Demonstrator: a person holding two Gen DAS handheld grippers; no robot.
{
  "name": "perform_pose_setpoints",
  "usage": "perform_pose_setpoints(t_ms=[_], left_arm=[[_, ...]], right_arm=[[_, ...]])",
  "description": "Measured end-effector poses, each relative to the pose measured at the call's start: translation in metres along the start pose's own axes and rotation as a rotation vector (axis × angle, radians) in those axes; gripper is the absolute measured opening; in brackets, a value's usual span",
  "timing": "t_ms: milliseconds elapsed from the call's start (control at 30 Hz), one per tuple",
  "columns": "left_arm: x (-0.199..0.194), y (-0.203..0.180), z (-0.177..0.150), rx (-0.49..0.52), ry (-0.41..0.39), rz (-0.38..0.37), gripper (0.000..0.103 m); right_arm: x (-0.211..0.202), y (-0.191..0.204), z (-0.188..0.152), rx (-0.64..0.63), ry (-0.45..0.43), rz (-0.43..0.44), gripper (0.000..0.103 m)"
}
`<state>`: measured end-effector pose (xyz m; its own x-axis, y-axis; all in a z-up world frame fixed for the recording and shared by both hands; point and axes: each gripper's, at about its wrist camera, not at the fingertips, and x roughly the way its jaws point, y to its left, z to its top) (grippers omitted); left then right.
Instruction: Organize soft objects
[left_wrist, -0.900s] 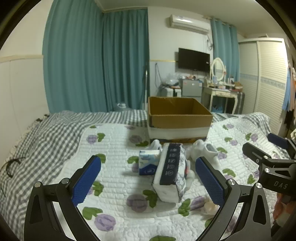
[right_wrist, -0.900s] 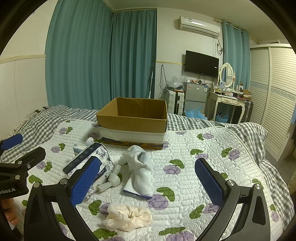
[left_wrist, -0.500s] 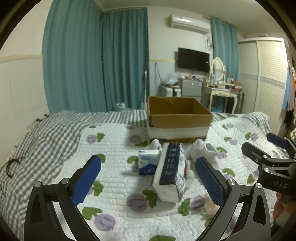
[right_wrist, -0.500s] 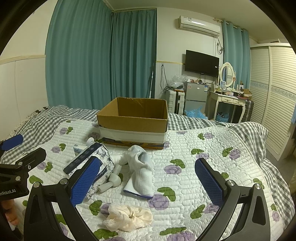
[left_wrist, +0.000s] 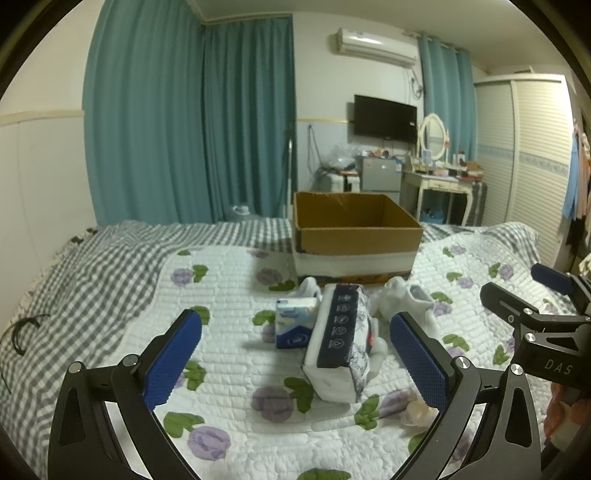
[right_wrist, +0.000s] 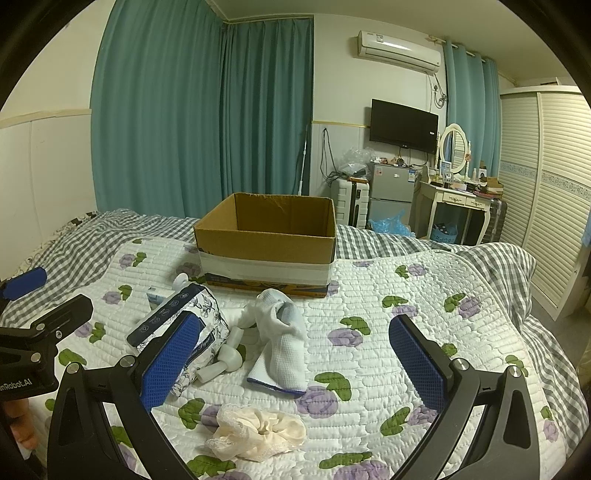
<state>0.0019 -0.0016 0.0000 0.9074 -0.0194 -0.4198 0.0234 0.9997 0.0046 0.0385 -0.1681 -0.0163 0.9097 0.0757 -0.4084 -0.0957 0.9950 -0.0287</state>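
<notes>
Nothing has moved; tissue pack (left_wrist: 338, 343) stays beside sock (right_wrist: 282, 343), before box (right_wrist: 266, 240).

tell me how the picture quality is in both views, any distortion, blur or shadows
Left wrist view: strong fisheye bend with a dark round border; the cardboard box and tissue pack look sharp, and the pack throws a soft shadow on the quilt. Right wrist view: same curved edges, bowing the wardrobe; the sock and scrunchie are clear, lighting dim and bluish.
</notes>
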Motion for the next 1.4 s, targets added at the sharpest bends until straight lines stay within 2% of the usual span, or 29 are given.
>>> perform_pose_setpoints(t_ms=[1200, 1400], left_arm=[[-0.003, -0.006, 0.001, 0.008, -0.004, -0.009, 0.103], [-0.011, -0.008, 0.004, 0.016, -0.018, -0.014, 0.103]], right_arm=[[0.0, -0.002, 0.002, 0.001, -0.001, 0.002, 0.103], [-0.014, 0.002, 0.003, 0.005, -0.017, 0.004, 0.103]])
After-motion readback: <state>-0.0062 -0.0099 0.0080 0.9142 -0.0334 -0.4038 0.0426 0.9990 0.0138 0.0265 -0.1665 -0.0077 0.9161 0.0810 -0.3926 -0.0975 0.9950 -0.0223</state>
